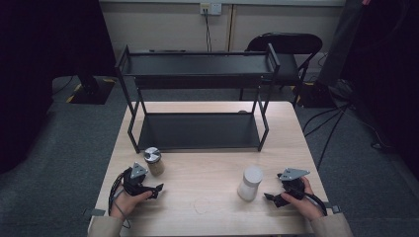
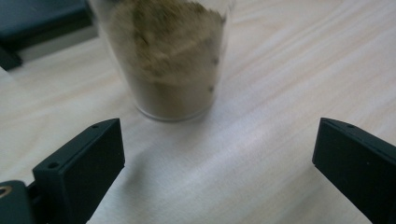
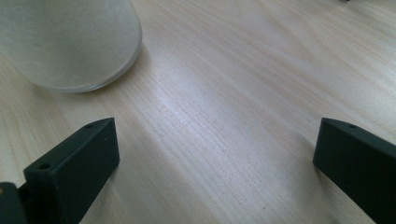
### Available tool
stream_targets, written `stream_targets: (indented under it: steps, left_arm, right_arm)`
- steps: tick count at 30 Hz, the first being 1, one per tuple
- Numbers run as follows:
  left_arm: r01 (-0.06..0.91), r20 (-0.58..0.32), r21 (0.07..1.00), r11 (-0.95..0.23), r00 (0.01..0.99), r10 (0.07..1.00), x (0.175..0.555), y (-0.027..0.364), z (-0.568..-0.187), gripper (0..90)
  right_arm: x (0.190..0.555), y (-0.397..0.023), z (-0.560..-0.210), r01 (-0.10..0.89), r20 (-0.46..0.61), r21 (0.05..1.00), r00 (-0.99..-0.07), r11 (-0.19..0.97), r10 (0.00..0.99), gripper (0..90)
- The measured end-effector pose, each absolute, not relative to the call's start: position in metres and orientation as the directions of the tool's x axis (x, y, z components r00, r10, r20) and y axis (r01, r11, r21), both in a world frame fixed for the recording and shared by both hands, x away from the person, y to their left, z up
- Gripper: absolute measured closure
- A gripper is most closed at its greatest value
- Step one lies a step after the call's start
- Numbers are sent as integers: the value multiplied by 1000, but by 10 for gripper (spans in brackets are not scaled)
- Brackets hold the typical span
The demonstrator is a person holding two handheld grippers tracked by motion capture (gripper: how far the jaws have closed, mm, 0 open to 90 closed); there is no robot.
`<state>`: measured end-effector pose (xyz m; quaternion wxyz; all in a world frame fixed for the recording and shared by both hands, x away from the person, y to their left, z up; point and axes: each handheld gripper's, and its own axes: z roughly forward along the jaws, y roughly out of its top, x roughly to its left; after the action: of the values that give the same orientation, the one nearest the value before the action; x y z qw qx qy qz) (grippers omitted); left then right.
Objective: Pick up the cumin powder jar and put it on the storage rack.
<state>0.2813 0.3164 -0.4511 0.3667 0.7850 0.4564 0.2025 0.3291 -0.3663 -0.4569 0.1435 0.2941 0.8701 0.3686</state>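
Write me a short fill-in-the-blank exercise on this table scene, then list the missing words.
1. The jar with the brown filling stands nearest the ____ gripper.
2. The white jar stands on the ____.
3. Both shelves of the black rack are ____.
4. The right gripper has its jaws ____.

Missing words: left; table; empty; open

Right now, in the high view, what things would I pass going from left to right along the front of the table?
Left tool → brown jar → white jar → right tool.
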Motion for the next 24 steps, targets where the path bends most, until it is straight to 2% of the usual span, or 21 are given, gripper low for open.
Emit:
stream_targets:
  steps: [9,13,24]
  left_arm:
    - [566,-10,767,-303,483,876,287,314,-443,13]
    - [591,-26,764,-260,430,902,291,312,-443,13]
    - [582,-24,776,-244,414,910,305,306,-448,13]
  right_arm:
    - [329,-366,-457,406,-33,726,-786,555,618,0]
    - [329,-366,-457,406,-33,726,-786,555,618,0]
    - [329,-366,-457,406,-33,726,-786,555,618,0]
